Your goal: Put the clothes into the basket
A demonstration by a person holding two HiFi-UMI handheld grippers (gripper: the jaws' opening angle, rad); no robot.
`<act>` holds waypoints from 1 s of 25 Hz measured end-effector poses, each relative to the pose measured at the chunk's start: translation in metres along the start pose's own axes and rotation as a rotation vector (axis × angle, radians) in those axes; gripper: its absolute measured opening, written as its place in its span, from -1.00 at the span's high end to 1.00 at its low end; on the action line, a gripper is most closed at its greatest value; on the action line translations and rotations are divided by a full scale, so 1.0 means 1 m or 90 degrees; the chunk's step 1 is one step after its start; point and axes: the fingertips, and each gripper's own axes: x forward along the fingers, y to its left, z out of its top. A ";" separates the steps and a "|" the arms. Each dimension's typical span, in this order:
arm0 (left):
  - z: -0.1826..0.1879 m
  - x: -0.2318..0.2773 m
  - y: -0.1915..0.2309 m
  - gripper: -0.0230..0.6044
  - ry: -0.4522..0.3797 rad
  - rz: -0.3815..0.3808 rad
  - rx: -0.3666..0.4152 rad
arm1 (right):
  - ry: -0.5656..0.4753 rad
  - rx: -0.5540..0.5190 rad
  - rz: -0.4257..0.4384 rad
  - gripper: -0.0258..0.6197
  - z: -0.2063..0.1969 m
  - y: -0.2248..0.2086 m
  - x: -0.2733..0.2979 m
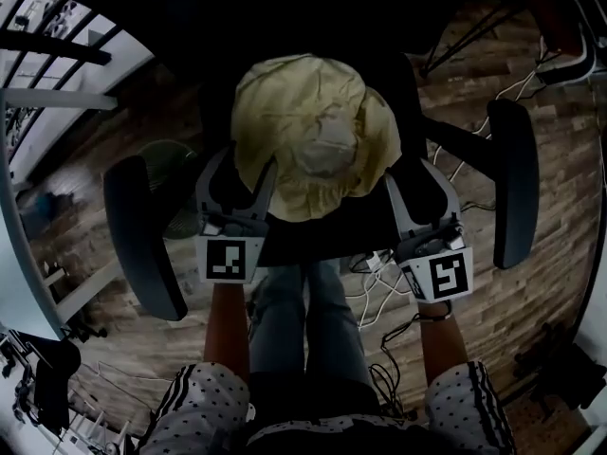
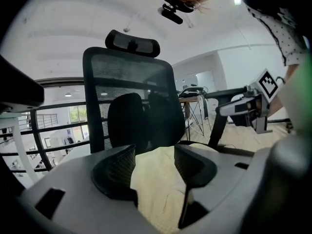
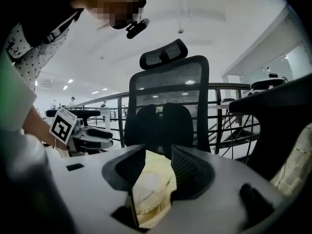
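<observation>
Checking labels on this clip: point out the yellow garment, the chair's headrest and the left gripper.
yellow garment point(image 1: 313, 131): head view, middle of the crumpled cloth.
headrest point(image 2: 132, 44): left gripper view, centre of its pad.
left gripper point(image 1: 247, 169): head view, midway between its fingertips.

Clothing: the shirt point(image 1: 204, 408) is light with small dark dots, and its short sleeves end in dark-and-white striped cuffs point(image 1: 479, 387). The trousers point(image 1: 305, 320) are blue denim. A small black camera point(image 3: 137, 28) sits at the head. The left hand-held gripper point(image 1: 248, 164) and right hand-held gripper point(image 1: 408, 171) have grey moulded shells. Each carries a white cube point(image 1: 233, 260) printed with a black square marker. The pads point(image 2: 117, 167) are dark, ribbed and curved.
</observation>
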 end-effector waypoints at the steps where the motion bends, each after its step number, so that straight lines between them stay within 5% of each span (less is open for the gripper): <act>1: -0.004 0.002 -0.001 0.17 0.003 -0.003 0.002 | -0.002 0.000 -0.003 0.46 -0.003 -0.001 0.002; 13: -0.052 0.015 0.011 0.13 0.043 -0.006 0.009 | 0.035 -0.033 0.000 0.45 -0.047 0.002 0.031; 25: -0.096 0.021 0.033 0.12 0.118 0.002 -0.016 | 0.143 -0.062 -0.011 0.36 -0.098 -0.011 0.036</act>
